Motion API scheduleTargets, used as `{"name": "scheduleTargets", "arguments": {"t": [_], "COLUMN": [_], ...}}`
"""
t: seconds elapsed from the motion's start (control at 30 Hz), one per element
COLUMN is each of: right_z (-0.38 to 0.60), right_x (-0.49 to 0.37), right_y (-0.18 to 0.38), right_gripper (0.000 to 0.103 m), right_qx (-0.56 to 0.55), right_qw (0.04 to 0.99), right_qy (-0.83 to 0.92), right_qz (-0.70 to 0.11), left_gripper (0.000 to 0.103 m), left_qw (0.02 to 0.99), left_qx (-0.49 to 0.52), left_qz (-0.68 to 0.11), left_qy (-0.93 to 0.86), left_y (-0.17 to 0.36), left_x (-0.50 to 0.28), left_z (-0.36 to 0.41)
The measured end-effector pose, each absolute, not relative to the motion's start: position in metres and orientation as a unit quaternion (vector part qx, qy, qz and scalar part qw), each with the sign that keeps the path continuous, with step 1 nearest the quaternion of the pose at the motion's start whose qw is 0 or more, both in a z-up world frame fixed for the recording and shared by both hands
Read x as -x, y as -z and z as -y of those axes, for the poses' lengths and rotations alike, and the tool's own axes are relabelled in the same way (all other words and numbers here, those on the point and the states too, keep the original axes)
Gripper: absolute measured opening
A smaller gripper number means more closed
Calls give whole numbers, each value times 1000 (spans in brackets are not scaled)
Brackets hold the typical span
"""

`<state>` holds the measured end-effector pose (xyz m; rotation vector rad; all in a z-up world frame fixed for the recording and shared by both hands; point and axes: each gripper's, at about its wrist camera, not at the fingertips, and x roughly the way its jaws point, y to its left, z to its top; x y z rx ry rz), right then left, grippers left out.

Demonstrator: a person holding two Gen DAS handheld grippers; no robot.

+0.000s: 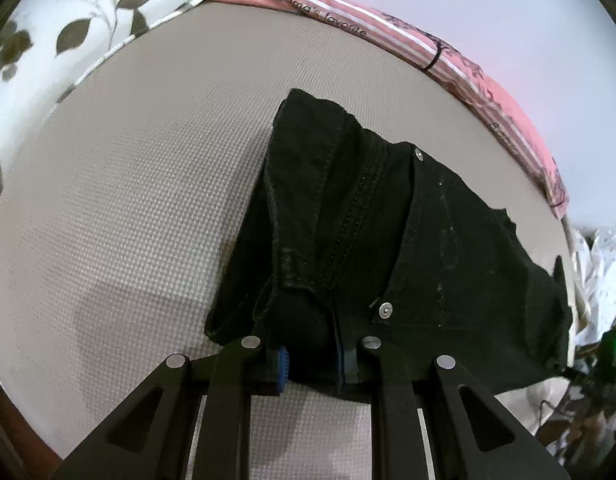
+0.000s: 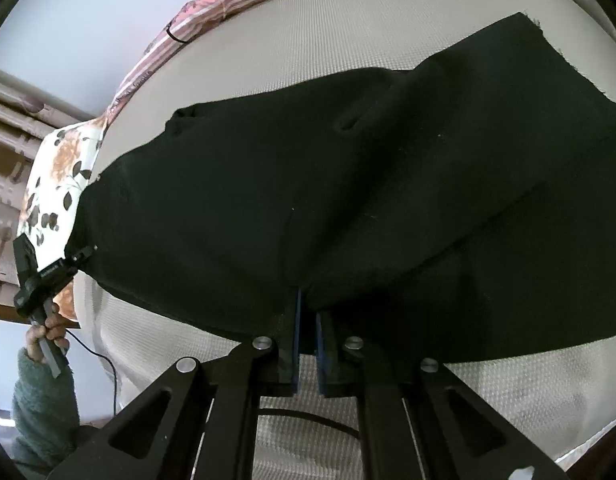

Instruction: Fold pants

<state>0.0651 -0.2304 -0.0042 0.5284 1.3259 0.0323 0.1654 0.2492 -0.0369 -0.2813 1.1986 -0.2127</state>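
Observation:
Black pants (image 1: pixel 388 220) lie partly lifted over a grey textured mattress (image 1: pixel 128 200). In the left wrist view my left gripper (image 1: pixel 310 364) is shut on the waistband end, near the fly seam and a metal rivet (image 1: pixel 385 311). In the right wrist view my right gripper (image 2: pixel 307 344) is shut on the near edge of the pants (image 2: pixel 348 200), which spread wide and sag across the mattress (image 2: pixel 508 392). The left gripper (image 2: pixel 78 258) also shows at the far left, held by a hand and pinching the cloth's corner.
A floral pillow (image 1: pixel 48 40) lies at the mattress's far left. A pink striped cloth with lettering (image 1: pixel 448 56) runs along the far edge by the white wall. Crumpled white fabric (image 1: pixel 600 272) sits at the right. A black cable (image 2: pixel 108 364) hangs below the hand.

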Motion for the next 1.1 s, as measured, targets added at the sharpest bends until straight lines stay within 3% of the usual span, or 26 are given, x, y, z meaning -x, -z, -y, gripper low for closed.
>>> {"name": "scheduleTargets", "arguments": {"t": [0.27, 0.33, 0.4, 0.5, 0.77, 1.1], "right_z": [221, 223, 230, 241, 320, 434], "right_x": [-67, -67, -65, -61, -44, -45], "right_y": [19, 15, 8, -4, -24, -15], "right_gripper": [11, 16, 31, 35, 36, 35], "right_qx": [-214, -224, -248, -255, -285, -360], "right_qw": [752, 751, 750, 757, 784, 781], "right_qy": [-18, -28, -39, -44, 33, 116], "right_qz": [-623, -620, -612, -600, -550, -498], "left_gripper": [26, 32, 41, 53, 53, 53], "left_qw": [839, 840, 840, 838, 873, 862], "left_qx": [27, 22, 29, 32, -10, -96], "left_qz": [-539, -537, -537, -541, -483, -459], "left_qy": [72, 69, 70, 68, 73, 193], "left_y": [32, 28, 24, 21, -10, -17], "left_x": [-154, -149, -143, -134, -95, -84], "left_z": [-221, -219, -221, -222, -196, -63]}}
